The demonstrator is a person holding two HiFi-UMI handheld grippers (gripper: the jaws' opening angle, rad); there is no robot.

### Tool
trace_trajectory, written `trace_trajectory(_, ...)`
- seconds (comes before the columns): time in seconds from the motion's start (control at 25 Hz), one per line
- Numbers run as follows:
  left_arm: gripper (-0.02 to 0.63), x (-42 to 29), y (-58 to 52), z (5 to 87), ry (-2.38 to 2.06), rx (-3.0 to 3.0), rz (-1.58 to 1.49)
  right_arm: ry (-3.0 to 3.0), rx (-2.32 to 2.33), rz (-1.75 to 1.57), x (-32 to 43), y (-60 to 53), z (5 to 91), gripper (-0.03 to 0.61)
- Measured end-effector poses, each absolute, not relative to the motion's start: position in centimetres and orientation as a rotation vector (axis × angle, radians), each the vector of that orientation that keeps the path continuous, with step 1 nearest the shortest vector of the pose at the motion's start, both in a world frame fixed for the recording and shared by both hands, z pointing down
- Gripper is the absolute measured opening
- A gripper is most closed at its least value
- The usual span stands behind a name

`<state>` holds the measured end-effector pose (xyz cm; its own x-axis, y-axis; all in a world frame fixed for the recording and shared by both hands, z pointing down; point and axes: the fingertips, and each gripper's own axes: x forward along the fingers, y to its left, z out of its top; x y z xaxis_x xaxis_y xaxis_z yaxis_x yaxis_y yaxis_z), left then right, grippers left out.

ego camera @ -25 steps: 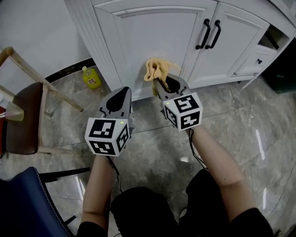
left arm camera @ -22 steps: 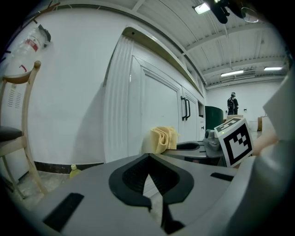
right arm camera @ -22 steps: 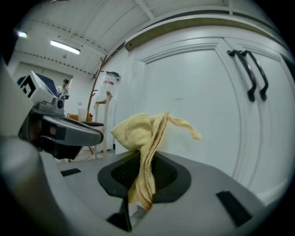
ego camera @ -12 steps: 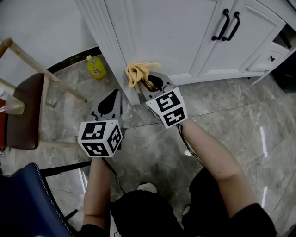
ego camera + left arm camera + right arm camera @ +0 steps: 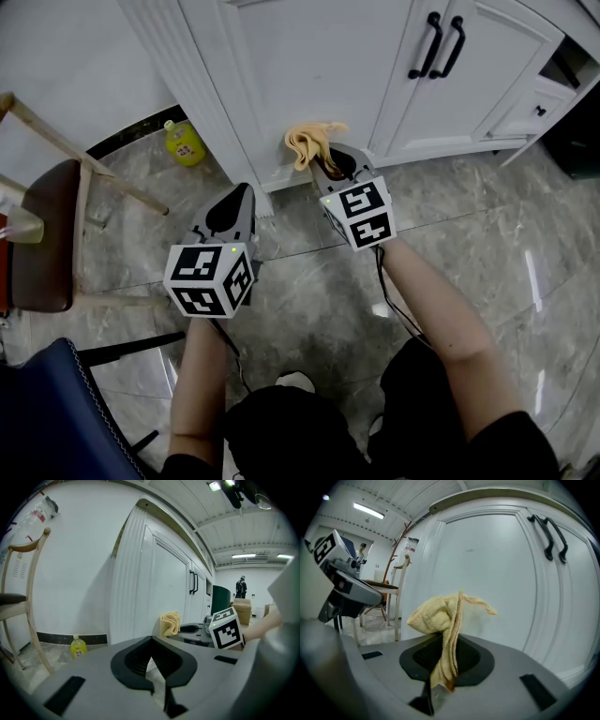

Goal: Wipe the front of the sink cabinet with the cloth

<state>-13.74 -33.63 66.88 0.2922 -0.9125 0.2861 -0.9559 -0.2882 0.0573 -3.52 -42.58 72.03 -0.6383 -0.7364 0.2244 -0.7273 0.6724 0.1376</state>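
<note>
L gripper (image 5: pixel 239 193), near left: jaws closed, empty. R gripper (image 5: pixel 329 163): jaws clamped on yellow cloth (image 5: pixel 309 142), bunched low at cabinet door (image 5: pixel 309 66); contact unclear. Step: wiping door front. Next, prob.: press cloth flat, sweep across. Far left: yellow bottle (image 5: pixel 186 143), chair (image 5: pixel 47 234), neither obstructing.

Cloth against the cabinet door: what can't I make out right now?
- Whether the cloth touches the cabinet door: in the head view the bunched cloth covers the spot.
- Cabinet above the doors: cut off by the head view's top edge.
- Yellow bottle label: too small in both the head and left gripper views.
- Cloth's clamped end: buried inside the right claw, right gripper view.
</note>
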Motion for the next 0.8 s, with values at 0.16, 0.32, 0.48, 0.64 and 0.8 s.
trace_trajectory(0.16, 0.014, -11.2, -33.7, 67.5, -1.672, 2.382, 0.334, -2.579, 1.269, -0.022, 0.1, -43.6, 72.6, 0.077)
trace_trajectory(0.32, 0.014, -9.3, -33.6, 68.0, -1.631, 2.410, 0.368, -2.502, 1.407, 0.000, 4.4, -44.8, 73.4, 0.077)
trace_trajectory(0.48, 0.014, -8.2, -33.5, 68.2, -1.612, 2.419, 0.391, -2.429, 1.556, 0.071, 8.9, -45.6, 74.0, 0.077)
trace_trajectory(0.64, 0.014, -7.2, -33.1, 68.2, -1.600, 2.428, 0.414, -2.413, 1.645, 0.110, 11.7, -45.4, 73.8, 0.077)
trace_trajectory(0.8, 0.014, -6.5, -32.6, 67.9, -1.580, 2.429, 0.396, -2.416, 1.710, 0.172, 13.8, -44.9, 73.8, 0.077)
